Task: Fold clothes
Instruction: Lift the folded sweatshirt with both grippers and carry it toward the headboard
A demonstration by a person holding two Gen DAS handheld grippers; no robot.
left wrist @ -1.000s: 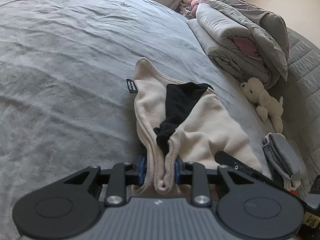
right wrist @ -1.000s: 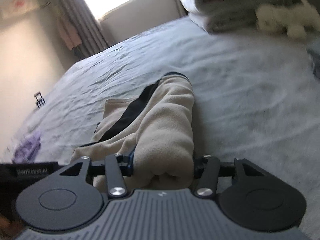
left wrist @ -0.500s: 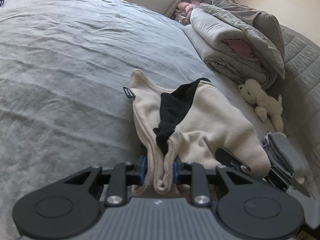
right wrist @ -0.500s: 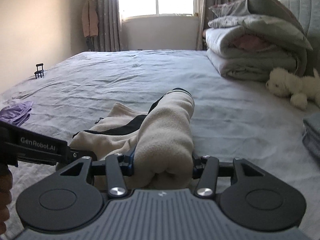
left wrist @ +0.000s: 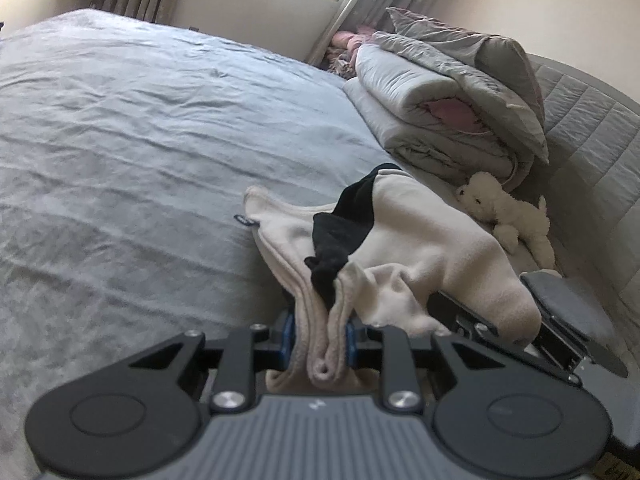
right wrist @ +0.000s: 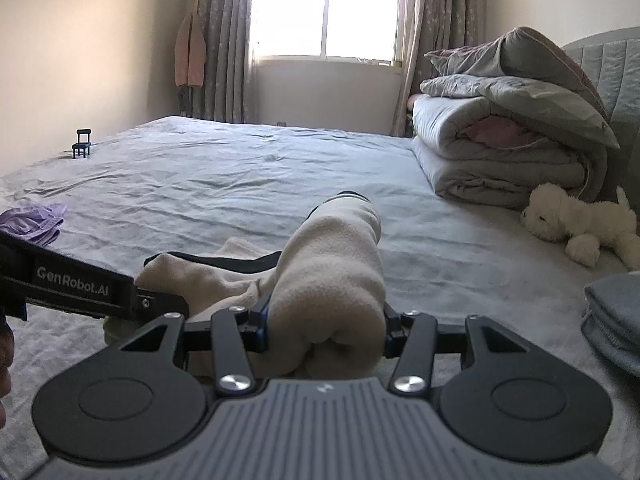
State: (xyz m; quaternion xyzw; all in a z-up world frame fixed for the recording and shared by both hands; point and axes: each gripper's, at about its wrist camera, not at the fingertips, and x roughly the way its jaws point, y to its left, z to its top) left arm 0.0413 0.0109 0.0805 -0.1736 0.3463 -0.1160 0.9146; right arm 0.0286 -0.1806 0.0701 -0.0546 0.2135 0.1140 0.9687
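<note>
Both tongs are clamped on the cream fleece garment (left wrist: pixel 420 248), lifted off the bed (left wrist: pixel 120 160): left gripper (left wrist: pixel 319 340) pinches thin edges, right gripper (right wrist: pixel 324 320) hugs a thick roll. Soft, light, floppy; grip bunched layers, it'll sag.

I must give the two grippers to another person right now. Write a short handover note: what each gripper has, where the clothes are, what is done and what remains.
Left gripper: shut on thin folded edges of the beige fleece garment, where its black lining shows.
Right gripper: shut on a thick rolled part of the same garment.
Place: the garment hangs between both grippers, its far end resting on the grey bed sheet.
Done: one folded grey garment lies at the right, near the white plush toy.
Left: lay the fleece flat, finish its fold; the purple garment at the left lies unfolded.
</note>
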